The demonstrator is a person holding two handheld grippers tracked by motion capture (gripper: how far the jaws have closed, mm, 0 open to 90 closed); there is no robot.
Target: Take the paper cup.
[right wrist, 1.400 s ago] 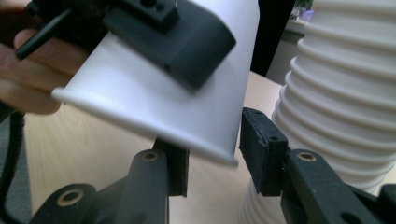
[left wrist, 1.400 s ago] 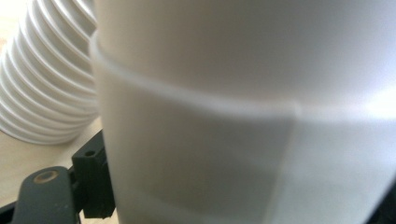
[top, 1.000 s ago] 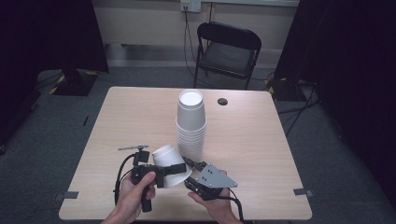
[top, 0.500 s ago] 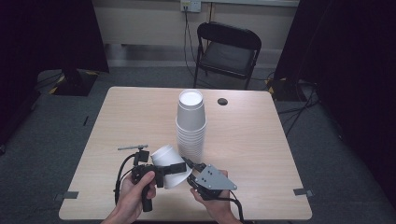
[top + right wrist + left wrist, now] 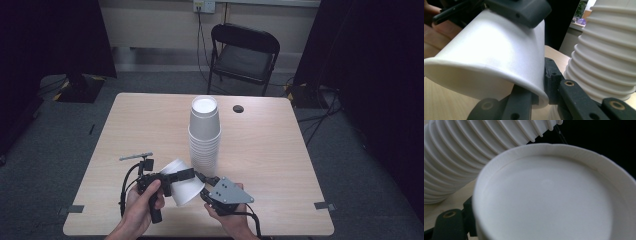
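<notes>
Left gripper (image 5: pixel 176 176): near-left part of the worktop, held in the person's left hand (image 5: pixel 142 202); its jaws are clamped on the narrow bottom end of the loose cup, one black jaw lying across the top of the cup wall in the right gripper view.
Loose cup (image 5: pixel 182 181): white paper cup lying tilted on its side near the worktop's near edge, between the two grippers; its wide mouth faces near and right. In the left gripper view its flat base (image 5: pixel 549 202) sits close to the camera.
Right gripper (image 5: pixel 206 187): just right of the cup, with a grey plate on top; its jaws have just been closing and now pinch the cup's rolled rim (image 5: pixel 537 93), one jaw inside the mouth and one outside.
Cup stack (image 5: pixel 204 132): tall pile of white cups standing upside down at the worktop's middle, just beyond the loose cup and apart from it.
Worktop (image 5: pixel 280 165): pale wood, with a small dark round hole (image 5: pixel 238 108) toward the far side, right of the stack.
Chair (image 5: pixel 243 52): black folding chair beyond the worktop's far edge.
</notes>
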